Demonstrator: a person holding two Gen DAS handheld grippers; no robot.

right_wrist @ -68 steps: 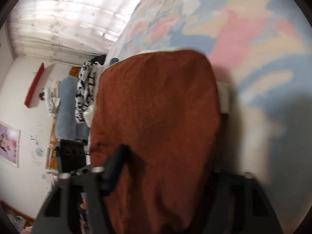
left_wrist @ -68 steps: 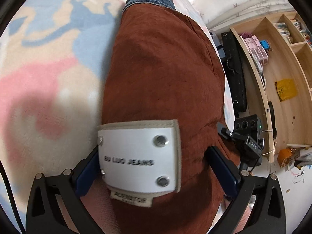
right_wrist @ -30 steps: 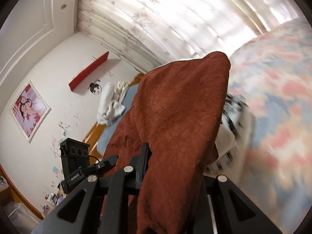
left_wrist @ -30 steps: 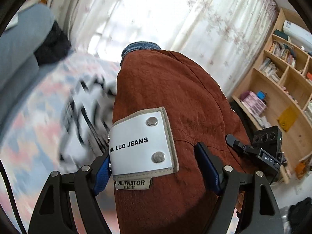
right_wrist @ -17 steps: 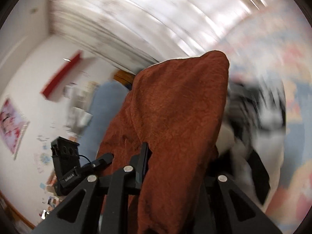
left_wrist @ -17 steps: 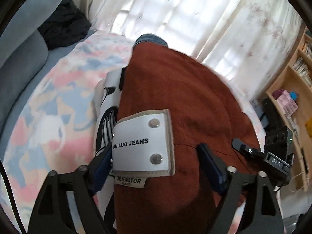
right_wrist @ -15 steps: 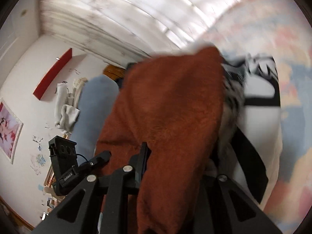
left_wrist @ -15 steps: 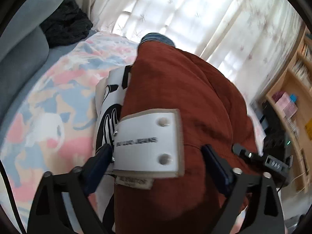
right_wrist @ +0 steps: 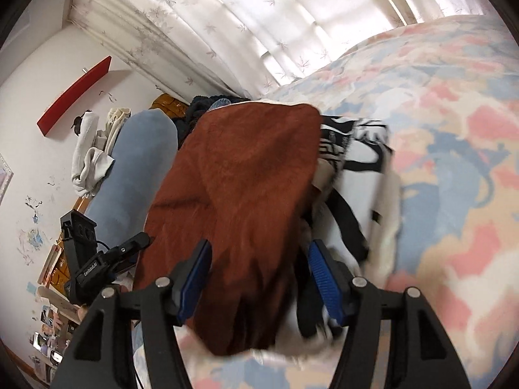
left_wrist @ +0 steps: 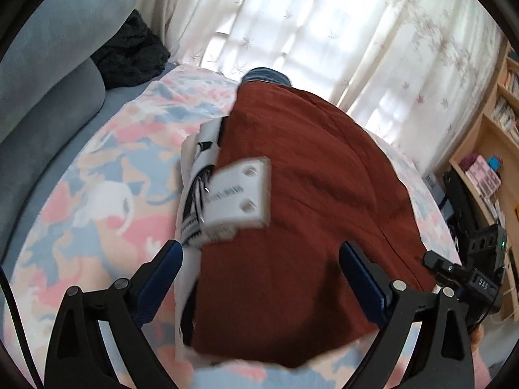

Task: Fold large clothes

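Gaping wide, left gripper (left_wrist: pixel 259 278) and right gripper (right_wrist: pixel 259 275); rust trousers (left_wrist: pixel 308 210) hiding black-white garment (right_wrist: pixel 360 175), label blurred

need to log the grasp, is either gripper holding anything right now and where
Nothing is held. The left gripper and right gripper both stand open, and the rust-brown garment lies released on the black-and-white garment.

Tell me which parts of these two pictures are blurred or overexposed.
Left wrist view: the white label on the rust-brown garment is motion-blurred and unreadable; the curtained window is blown out. Right wrist view: the black-and-white garment is smeared.
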